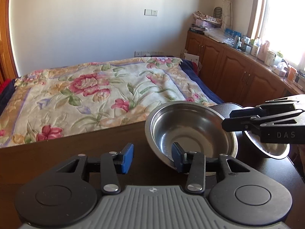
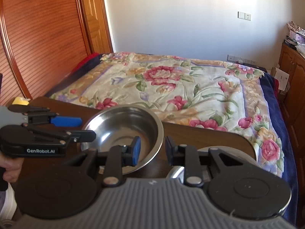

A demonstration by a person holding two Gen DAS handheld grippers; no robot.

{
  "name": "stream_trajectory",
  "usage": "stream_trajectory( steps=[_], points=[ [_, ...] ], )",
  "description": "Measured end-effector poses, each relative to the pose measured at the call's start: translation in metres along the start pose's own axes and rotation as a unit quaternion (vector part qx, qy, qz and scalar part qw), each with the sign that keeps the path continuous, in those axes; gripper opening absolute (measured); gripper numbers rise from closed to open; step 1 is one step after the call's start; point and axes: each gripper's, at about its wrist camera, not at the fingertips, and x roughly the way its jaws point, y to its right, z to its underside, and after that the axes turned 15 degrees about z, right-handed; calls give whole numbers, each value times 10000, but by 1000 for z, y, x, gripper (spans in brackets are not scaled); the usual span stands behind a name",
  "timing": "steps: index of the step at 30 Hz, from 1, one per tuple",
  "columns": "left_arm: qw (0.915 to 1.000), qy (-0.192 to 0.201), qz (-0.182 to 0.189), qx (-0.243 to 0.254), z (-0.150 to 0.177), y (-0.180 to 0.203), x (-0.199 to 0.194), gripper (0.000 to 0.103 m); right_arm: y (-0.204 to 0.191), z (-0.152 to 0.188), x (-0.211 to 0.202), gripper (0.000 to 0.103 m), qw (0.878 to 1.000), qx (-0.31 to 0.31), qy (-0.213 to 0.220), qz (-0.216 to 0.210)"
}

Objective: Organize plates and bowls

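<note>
A steel bowl [image 1: 190,131] [image 2: 125,131] is tilted on the dark wooden table [image 1: 76,152], its right side resting on something below. My left gripper [image 1: 152,156] is open, its right finger just inside the bowl's near rim, the left finger outside. My right gripper [image 2: 152,150] is open and straddles the bowl's right rim, left pad inside, right finger outside. A second steel bowl [image 1: 270,148] sits at the right, under the right gripper [image 1: 238,122]. A shiny steel piece [image 2: 176,172] shows under the right gripper. The left gripper [image 2: 80,127] enters that view from the left.
A bed with a floral blanket [image 1: 104,91] lies just beyond the table's far edge. Wooden cabinets [image 1: 238,70] with bottles and clutter on top run along the right wall under a window. A wooden door [image 2: 38,38] is at the left. A yellow object [image 2: 20,100] sits on the table's left corner.
</note>
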Motion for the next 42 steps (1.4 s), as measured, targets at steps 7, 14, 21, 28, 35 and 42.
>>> stream_trajectory(
  steps=[7, 14, 21, 28, 35, 42],
  points=[
    [9999, -85, 74, -110, 1, -2, 2, 30, -6, 3, 6, 28, 9998, -123, -166, -23],
    [9996, -86, 93, -246, 3, -3, 0, 23, -13, 7, 7, 22, 9994, -150, -277, -131],
    [9994, -89, 157, -299, 6, -3, -13, 17, -9, 7, 1, 15, 9994, 136, -243, -222],
    [9997, 79, 191, -91, 8, 16, -32, 15, -10, 7, -16, 10, 9998, 200, -48, -87],
    [9991, 252, 339, 2, 8, 33, -55, 15, -8, 7, -40, 10, 9995, 267, 154, 39],
    [9982, 374, 447, 167, 12, 54, -81, 15, -7, 9, -70, 9, 9989, 289, 342, 147]
  ],
)
